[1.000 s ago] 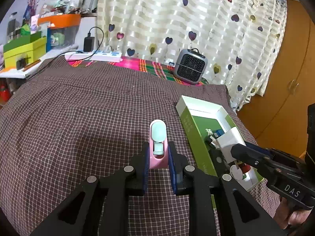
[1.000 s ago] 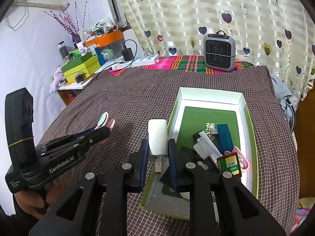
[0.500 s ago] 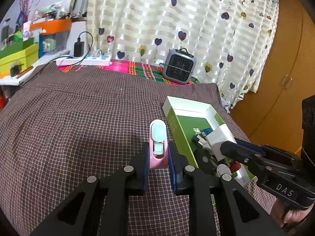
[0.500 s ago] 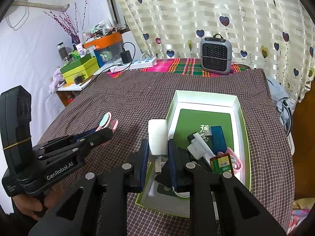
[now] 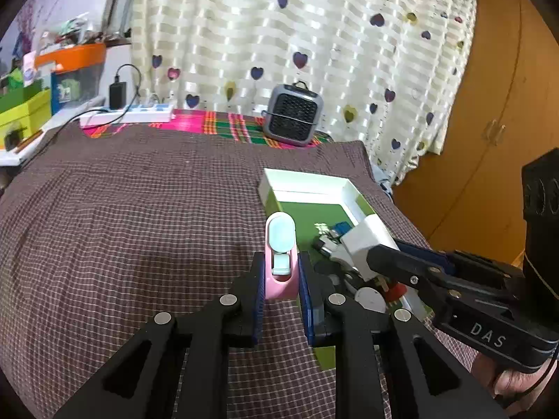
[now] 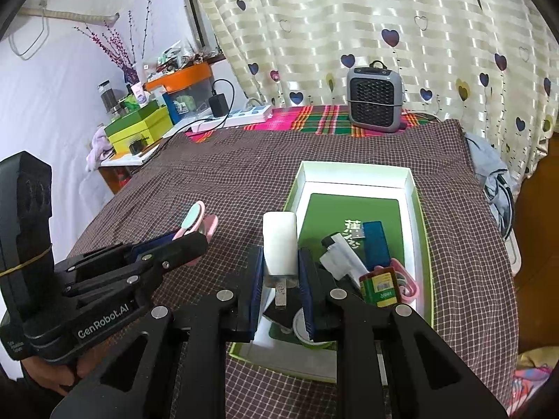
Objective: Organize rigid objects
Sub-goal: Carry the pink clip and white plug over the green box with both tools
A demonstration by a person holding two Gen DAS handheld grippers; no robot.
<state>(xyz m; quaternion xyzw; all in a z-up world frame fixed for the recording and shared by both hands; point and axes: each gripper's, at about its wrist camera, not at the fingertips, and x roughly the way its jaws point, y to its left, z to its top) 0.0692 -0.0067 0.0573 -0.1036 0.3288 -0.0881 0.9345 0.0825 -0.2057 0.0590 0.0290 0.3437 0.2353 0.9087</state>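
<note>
My left gripper is shut on a pink and mint clip-like holder and holds it above the checked cloth, just left of the green and white box. The holder also shows in the right wrist view. My right gripper is shut on a white plug adapter above the box's near left corner. In the box lie a blue block, a white item, a small red and green can and a pink piece.
A grey mini fan stands at the back of the bed on a bright plaid cloth. A power strip with a charger lies back left. Boxes sit on a side shelf. A wooden cabinet is to the right.
Both grippers have risen and pulled back a little with their loads. The box now looks smaller and farther, and the left gripper has shifted towards it.
</note>
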